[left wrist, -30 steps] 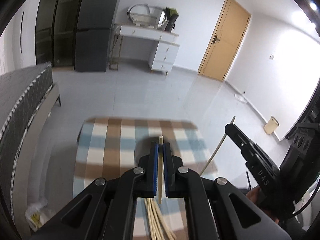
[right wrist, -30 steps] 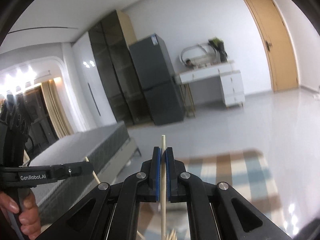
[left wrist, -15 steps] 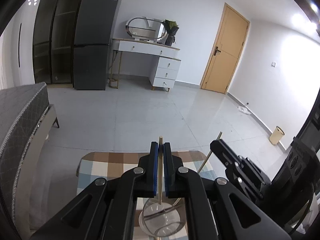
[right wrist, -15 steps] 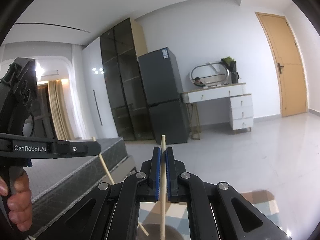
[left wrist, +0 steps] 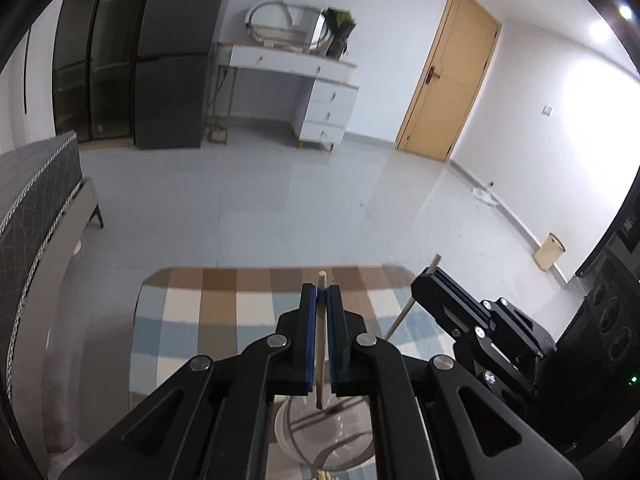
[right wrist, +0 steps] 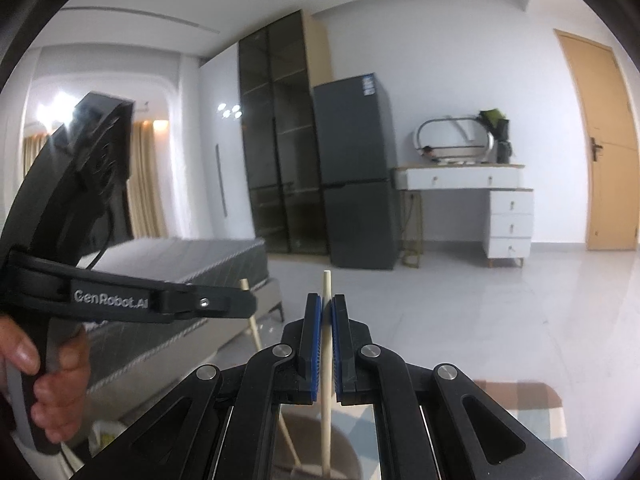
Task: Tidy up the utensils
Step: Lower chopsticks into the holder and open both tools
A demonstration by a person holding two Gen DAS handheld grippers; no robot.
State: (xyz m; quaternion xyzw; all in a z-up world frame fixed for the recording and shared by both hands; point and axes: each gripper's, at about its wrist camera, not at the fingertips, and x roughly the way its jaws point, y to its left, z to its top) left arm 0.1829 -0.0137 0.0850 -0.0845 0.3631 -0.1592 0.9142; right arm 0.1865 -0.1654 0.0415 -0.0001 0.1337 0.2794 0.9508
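Observation:
My left gripper is shut on a pale wooden chopstick, held upright with its lower end over a clear glass cup on the checked tablecloth. My right gripper is shut on another chopstick, whose lower end reaches down into the same cup. The right gripper also shows in the left wrist view, close to the right of the left one, its chopstick slanting down. The left gripper appears in the right wrist view with its chopstick.
More chopsticks lie on the cloth at the near edge, below the cup. Beyond the table are a grey bed, a dark fridge, a white dresser, a wooden door and a small bin.
Both grippers have lifted their chopsticks from the cloth and brought them over the glass cup. The two grippers have come closer together, and both views have tilted slightly downward in the last half second.

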